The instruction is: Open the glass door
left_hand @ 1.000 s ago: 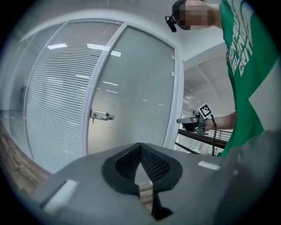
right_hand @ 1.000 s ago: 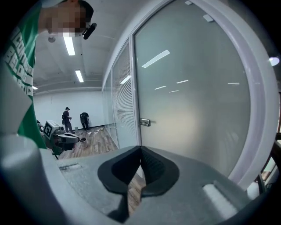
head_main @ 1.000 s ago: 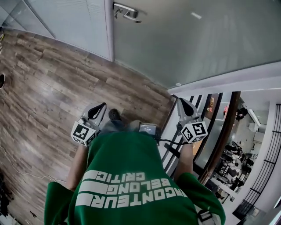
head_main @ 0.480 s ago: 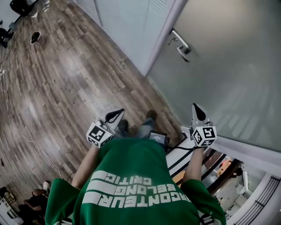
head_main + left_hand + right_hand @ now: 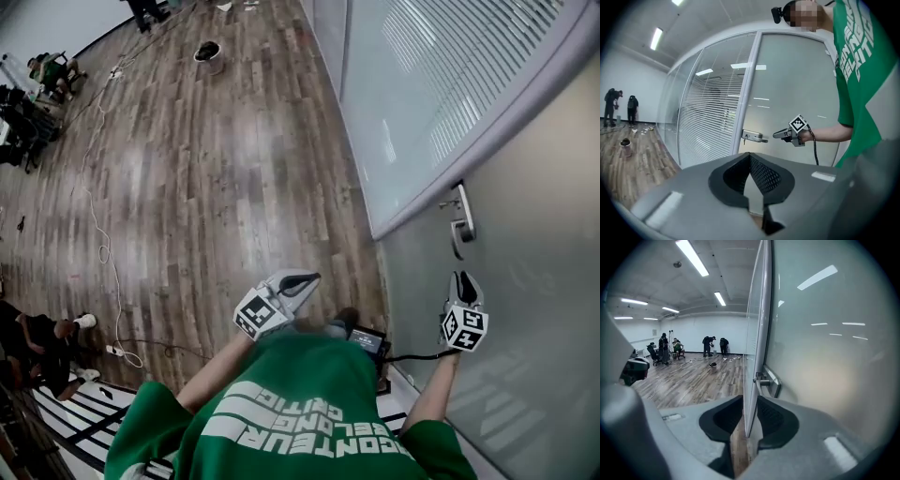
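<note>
Stands on the wood-plank floor [image 5: 216,187] beside the frosted glass door [image 5: 534,309], which is at the right of the head view next to a glass wall with blinds [image 5: 441,84]. Aims the right gripper [image 5: 464,277] at the door's lever handle [image 5: 459,220], just short of it and not touching, with jaws spread, having just been opening, and nothing between them, the door's edge lined up in the gap farther off. Holds the left gripper [image 5: 311,277] out over the floor, away from the door, with jaws pressed together on nothing.
</note>
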The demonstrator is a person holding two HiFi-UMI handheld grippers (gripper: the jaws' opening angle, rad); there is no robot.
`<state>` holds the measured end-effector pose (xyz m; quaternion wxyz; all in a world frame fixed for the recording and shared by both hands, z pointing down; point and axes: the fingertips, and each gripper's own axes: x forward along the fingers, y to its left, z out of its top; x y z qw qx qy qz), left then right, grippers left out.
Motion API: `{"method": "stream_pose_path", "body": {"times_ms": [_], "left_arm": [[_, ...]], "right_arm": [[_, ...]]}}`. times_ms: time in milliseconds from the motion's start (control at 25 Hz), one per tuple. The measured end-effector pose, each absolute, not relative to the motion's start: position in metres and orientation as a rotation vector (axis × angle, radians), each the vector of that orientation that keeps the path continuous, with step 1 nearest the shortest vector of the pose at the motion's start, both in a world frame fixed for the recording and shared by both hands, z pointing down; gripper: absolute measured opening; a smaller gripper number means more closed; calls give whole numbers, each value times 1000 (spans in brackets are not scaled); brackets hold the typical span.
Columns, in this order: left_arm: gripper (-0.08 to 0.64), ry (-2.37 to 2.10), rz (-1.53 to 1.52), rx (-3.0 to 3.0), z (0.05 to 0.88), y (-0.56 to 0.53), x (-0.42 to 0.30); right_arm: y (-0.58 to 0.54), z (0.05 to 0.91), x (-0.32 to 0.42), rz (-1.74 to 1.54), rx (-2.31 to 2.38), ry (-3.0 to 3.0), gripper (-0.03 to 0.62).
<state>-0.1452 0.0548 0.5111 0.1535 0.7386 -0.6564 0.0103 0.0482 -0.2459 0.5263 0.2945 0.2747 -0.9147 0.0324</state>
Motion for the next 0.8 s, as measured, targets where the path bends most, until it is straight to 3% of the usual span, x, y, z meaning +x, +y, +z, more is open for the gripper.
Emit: {"method": "stream_pose_path", "body": {"times_ms": [480, 800], "left_arm": [[12, -2015, 32, 1989, 518, 39, -147], [12, -2056, 34, 1959, 517, 39, -152]], "right_arm": [[-318, 594, 6, 141, 616, -2202, 139], [-309, 637, -32, 197, 387, -2042, 138]]}}
